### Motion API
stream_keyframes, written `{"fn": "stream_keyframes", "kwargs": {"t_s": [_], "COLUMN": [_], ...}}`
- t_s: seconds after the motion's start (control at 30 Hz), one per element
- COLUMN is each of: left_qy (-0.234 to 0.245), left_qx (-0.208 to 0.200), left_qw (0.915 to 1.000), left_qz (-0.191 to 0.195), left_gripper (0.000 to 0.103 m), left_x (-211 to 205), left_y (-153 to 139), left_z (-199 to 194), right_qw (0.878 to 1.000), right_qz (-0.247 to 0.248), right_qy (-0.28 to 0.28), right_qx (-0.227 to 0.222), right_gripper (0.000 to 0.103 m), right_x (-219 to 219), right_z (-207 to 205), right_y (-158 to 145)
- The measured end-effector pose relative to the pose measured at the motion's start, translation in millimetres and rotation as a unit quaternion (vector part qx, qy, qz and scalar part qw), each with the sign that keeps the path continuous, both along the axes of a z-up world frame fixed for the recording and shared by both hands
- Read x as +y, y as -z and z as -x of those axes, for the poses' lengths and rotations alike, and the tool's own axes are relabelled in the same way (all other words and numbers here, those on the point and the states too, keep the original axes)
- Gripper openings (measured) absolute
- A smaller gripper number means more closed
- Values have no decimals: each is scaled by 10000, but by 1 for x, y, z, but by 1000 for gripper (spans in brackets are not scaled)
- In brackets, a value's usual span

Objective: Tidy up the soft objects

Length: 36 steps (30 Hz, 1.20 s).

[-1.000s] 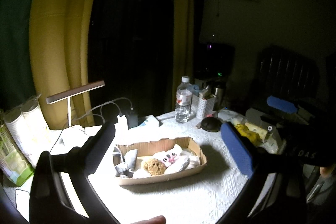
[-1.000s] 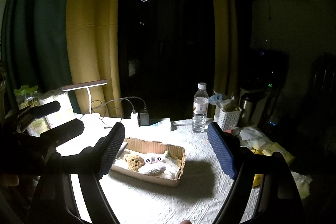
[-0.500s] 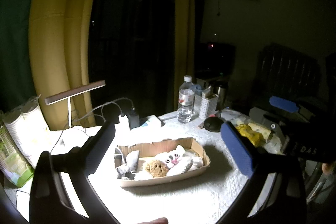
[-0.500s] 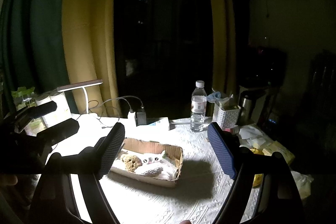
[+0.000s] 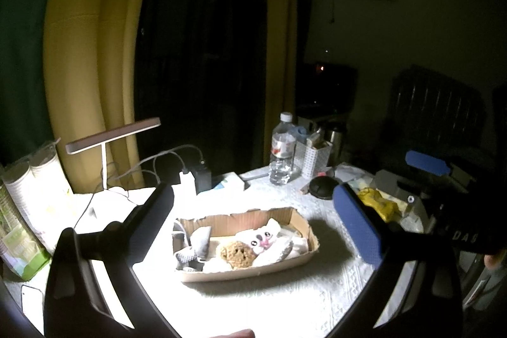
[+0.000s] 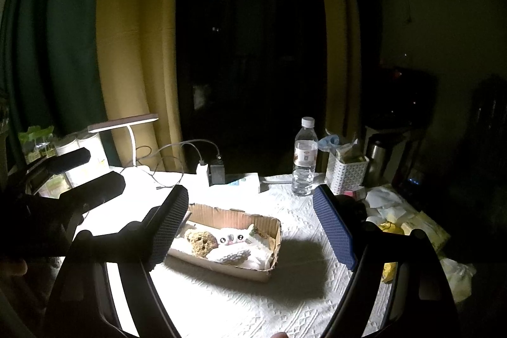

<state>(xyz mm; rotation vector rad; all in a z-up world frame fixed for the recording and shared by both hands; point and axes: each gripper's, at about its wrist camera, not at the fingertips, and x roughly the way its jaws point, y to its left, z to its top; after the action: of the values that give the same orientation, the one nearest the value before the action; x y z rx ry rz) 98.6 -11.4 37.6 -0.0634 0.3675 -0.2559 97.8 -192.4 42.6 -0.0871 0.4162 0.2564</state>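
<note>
A shallow cardboard box (image 5: pixel 298 217) (image 6: pixel 272 228) sits mid-table, lit by the lamp. Inside lie several soft toys: a brown fuzzy ball (image 5: pixel 237 254) (image 6: pixel 201 239), a white plush with a face (image 5: pixel 261 239) (image 6: pixel 233 238), a white knitted piece (image 6: pixel 231 255) and a grey plush (image 5: pixel 196 243). My left gripper (image 5: pixel 253 230) is open and empty, held back above the table in front of the box. My right gripper (image 6: pixel 250 227) is open and empty, also held back from the box. Each gripper shows in the other's view, the left one (image 6: pixel 92 173) and the right one (image 5: pixel 424 163).
A white textured cloth (image 5: pixel 285 300) covers the table. A desk lamp (image 5: pixel 111 138), chargers with cables (image 5: pixel 196 176), a water bottle (image 5: pixel 282 154) (image 6: pixel 304 160) and a white basket (image 6: pixel 345 170) stand behind the box. Yellow and white clutter (image 6: pixel 412 224) lies at right; paper cups (image 5: pixel 31 179) at left.
Both grippers have tilted or lifted slightly, so the box sits a little lower in both views. Both stay open and empty; the toys have not moved.
</note>
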Motion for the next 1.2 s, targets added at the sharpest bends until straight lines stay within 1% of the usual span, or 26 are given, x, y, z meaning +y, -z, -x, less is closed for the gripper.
{"fn": "stream_keyframes", "kwargs": {"t_s": [0.4, 0.8, 1.2], "left_qy": [-20, -44, -50], "left_qx": [-15, -104, -102], "left_qw": [10000, 9999, 9999], "left_qz": [15, 16, 19], "left_gripper": [101, 101, 101], "left_x": [-2, -5, -6], "left_y": [4, 1, 0], "left_z": [-2, 2, 2], "right_qw": [10000, 10000, 10000], "right_qz": [14, 23, 25], "right_qy": [18, 25, 28], "right_qx": [-8, -22, -28], "right_gripper": [83, 83, 83], "right_x": [0, -1, -5], "right_z": [0, 1, 1], "right_y": [2, 2, 1]}}
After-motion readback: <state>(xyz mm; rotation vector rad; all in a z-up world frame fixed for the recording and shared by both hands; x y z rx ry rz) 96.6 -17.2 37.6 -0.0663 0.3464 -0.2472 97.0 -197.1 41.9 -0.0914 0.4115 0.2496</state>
